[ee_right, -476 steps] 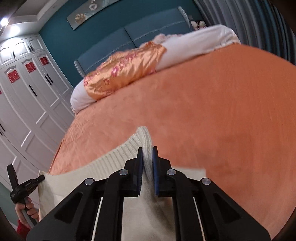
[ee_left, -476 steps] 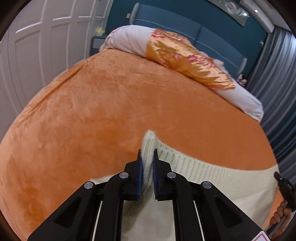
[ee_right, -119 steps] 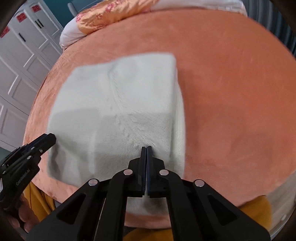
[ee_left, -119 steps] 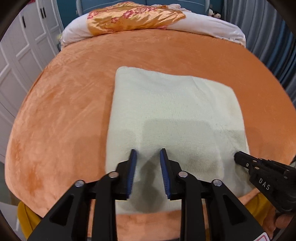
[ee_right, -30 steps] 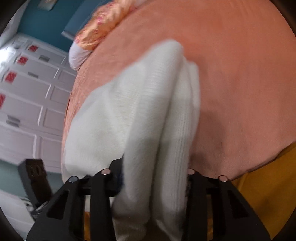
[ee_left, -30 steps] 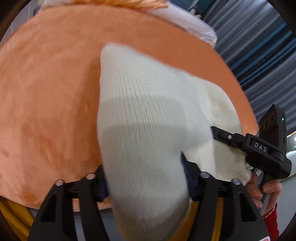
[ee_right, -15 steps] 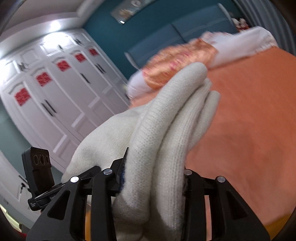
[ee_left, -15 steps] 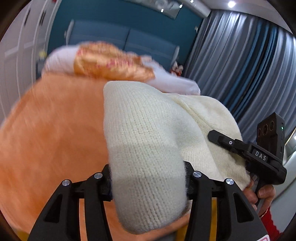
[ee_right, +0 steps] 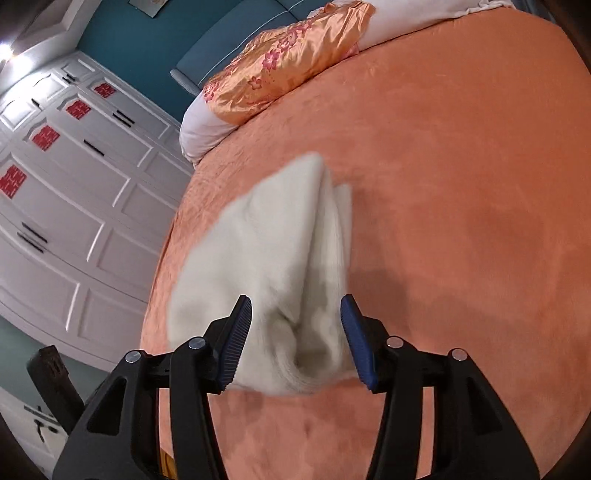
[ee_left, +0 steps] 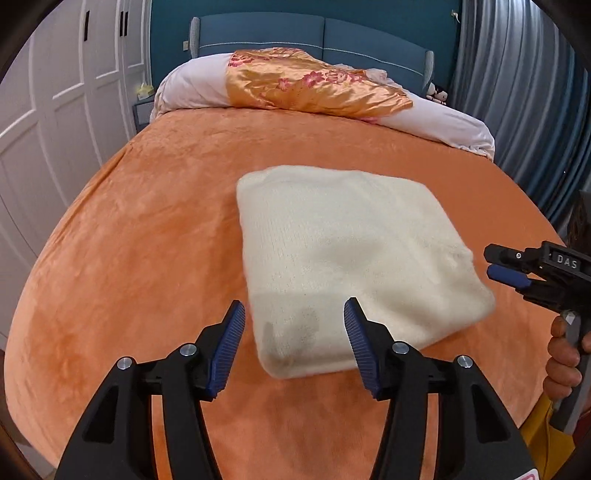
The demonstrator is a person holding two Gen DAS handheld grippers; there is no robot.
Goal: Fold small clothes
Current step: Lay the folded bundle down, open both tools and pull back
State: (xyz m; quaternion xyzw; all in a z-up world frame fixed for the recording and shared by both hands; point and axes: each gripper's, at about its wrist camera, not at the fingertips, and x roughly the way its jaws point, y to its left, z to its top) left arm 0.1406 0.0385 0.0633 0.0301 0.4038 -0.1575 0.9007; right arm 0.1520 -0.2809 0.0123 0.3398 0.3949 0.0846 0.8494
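A cream knit sweater (ee_left: 351, 254), folded into a thick square, lies on the orange bedspread (ee_left: 140, 258). My left gripper (ee_left: 295, 332) hovers just short of its near corner. Its jaws are opening and the blue pads stand clear of the knit on both sides. At the right edge of the left wrist view, a hand (ee_left: 563, 358) holds my right gripper (ee_left: 489, 263) beside the sweater. In the right wrist view the sweater (ee_right: 273, 254) is blurred. Its layered end sits between the opening jaws of my right gripper (ee_right: 295, 336), and the pads do not press on it.
A white duvet roll with an orange floral satin cover (ee_left: 314, 88) lies against the blue headboard (ee_left: 321, 33). White wardrobe doors (ee_right: 74, 192) line the left side and grey curtains (ee_left: 524, 92) the right. Orange bedspread surrounds the sweater on every side.
Half a second ago both grippers held the folded sweater up off the bed. Now it lies on the bedspread, both pairs of jaws have spread off it, and the grippers have drawn back.
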